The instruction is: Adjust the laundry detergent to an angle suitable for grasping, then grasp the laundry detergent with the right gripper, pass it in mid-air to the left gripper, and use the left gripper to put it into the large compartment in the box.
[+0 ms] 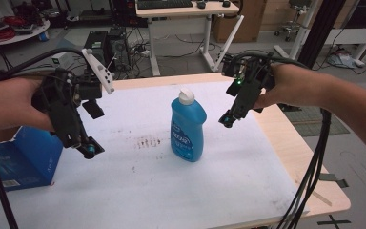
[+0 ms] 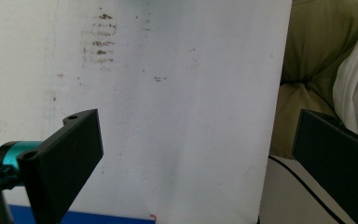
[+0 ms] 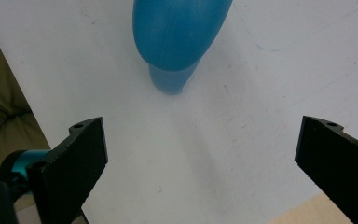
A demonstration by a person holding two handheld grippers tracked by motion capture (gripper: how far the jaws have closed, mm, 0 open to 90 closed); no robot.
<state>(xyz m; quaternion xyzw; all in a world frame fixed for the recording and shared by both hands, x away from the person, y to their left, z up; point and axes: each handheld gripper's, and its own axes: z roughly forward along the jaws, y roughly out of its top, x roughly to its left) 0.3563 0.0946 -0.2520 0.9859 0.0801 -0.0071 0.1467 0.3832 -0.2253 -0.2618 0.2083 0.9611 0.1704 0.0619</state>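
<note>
White table (image 1: 138, 191), upright blue bottle (image 1: 187, 125), white cap (image 1: 186, 96)

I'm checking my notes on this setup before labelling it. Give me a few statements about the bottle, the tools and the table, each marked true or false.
1. The blue bottle stands upright on the white table cover. True.
2. The right tool grips the bottle. False: it is open, apart from the bottle.
3. The left tool is open and holds nothing. True.
4. The bottle's cap is red. False: it is white.
5. A blue box sits at the table's left edge. True.
</note>
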